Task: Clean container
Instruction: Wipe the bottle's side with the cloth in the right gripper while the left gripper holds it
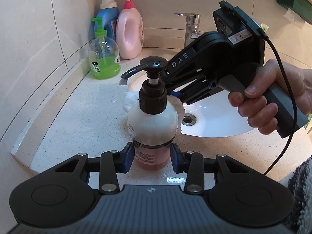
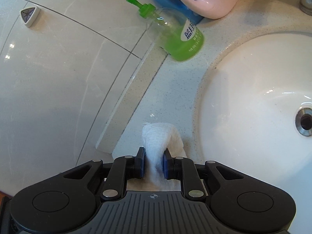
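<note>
A round pump bottle [image 1: 153,120] with a black pump head, white above and pinkish below, stands on the speckled counter [image 1: 87,128] by the sink. My left gripper [image 1: 152,158] is shut on its lower body, with a blue pad pressed against each side. Just behind the bottle's neck is my right gripper [image 1: 175,89], held by a person's hand [image 1: 273,101]. In the right wrist view the right gripper [image 2: 153,162] is shut on a wad of white paper towel [image 2: 158,138]. The paper towel [image 1: 128,101] shows on both sides behind the bottle's shoulder.
A green soap dispenser [image 1: 103,58], a pink bottle [image 1: 129,33] and a blue bottle [image 1: 107,15] stand in the back left corner against the tiled wall. The white basin [image 1: 214,117] with its drain [image 1: 188,119] lies to the right, and a chrome tap [image 1: 192,27] stands behind it.
</note>
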Motion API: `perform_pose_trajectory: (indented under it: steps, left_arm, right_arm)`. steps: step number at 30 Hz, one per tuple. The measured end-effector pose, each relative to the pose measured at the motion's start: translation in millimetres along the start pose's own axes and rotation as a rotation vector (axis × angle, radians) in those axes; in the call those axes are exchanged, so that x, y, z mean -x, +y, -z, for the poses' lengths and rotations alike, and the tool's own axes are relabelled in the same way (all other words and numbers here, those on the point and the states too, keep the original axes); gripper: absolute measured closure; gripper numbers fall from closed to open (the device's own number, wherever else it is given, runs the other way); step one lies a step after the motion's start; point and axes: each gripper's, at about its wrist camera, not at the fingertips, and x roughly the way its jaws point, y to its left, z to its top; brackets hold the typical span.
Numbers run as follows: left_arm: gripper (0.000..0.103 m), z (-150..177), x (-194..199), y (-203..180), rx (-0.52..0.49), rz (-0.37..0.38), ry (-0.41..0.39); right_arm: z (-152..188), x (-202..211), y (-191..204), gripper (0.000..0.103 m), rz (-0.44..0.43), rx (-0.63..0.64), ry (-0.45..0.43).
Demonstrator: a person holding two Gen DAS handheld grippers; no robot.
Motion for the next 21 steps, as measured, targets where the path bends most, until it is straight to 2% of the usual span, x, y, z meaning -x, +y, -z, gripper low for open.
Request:
perform_pose_trajectory:
  steps: [6, 11, 17, 21]
  left_arm:
    - [0.058, 2, 2, 1, 0.003, 0.014, 0.001]
    - [0.058, 2, 1, 2, 0.003, 0.024, 0.006]
    - [0.058, 3, 5, -3, 0.012, 0.025, 0.005]
    - [0.058, 4, 6, -7, 0.023, 0.013, 0.010]
  right_arm:
    - [16, 6, -10, 0.083, 0.032, -0.040, -0.009]
    - [16, 15, -4, 0.083, 0.069, 0.012, -0.002]
    - [-2, 31, 8, 0.083, -0.026, 0.020, -0.059]
    - [-18, 23, 15, 0.083, -0.080, 0.029, -0.053]
